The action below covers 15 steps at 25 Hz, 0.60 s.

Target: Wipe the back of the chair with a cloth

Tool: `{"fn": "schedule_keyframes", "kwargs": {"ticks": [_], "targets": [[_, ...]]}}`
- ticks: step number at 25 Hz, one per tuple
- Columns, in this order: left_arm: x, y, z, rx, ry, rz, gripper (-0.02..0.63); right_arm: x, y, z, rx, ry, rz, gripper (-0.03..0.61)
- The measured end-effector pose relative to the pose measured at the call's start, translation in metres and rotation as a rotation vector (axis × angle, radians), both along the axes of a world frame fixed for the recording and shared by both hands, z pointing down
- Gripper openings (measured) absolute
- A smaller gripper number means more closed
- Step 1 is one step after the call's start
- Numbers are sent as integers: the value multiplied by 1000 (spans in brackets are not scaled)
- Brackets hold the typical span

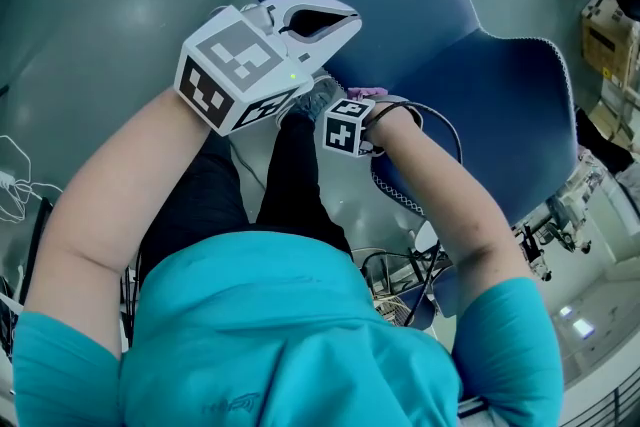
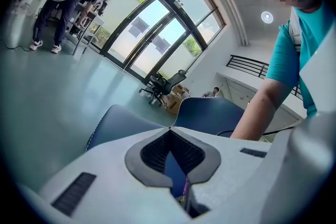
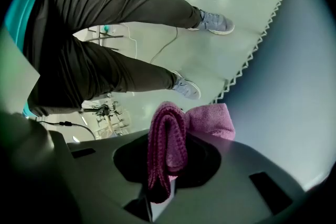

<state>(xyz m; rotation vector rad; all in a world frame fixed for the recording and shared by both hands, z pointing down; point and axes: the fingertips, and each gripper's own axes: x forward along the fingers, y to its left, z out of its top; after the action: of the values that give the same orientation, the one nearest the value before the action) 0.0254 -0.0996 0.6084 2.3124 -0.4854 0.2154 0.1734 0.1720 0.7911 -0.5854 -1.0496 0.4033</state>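
- Pink terry cloth is folded and pinched in the right claw, whose jaws are closed on it. The fold runs lengthwise along the jaws, w/ the free end poking past the tips.
- Blue chair panel fills the right of the right gripper view, its stitched edge just beside the cloth. Contact can't be told.
- Left claw has its tips together and holds nothing; the chair shows thru the gap.
- Right claw looks best placed to wipe. The stroke prob. needs to go sideways, toward frame right, onto the panel.
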Motion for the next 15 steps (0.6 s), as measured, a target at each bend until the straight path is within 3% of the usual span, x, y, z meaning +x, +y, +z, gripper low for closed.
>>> {"fn": "schedule_keyframes", "kwargs": {"ticks": [3,5,11,15], "targets": [[2,1,4,-3,-1,2,-6,-28,25,-10,-117,-43,127,61],[3,-1,3,-3,-4,4,-6,-47,25,-18,-133,-91,193,61],[-5,1,-12,-1,-10,7,-6,-82,-9,-48,-45,-210,384,61],[-14,9,-37,5,5,14,-6,-72,-31,-69,67,-195,491,61]]}}
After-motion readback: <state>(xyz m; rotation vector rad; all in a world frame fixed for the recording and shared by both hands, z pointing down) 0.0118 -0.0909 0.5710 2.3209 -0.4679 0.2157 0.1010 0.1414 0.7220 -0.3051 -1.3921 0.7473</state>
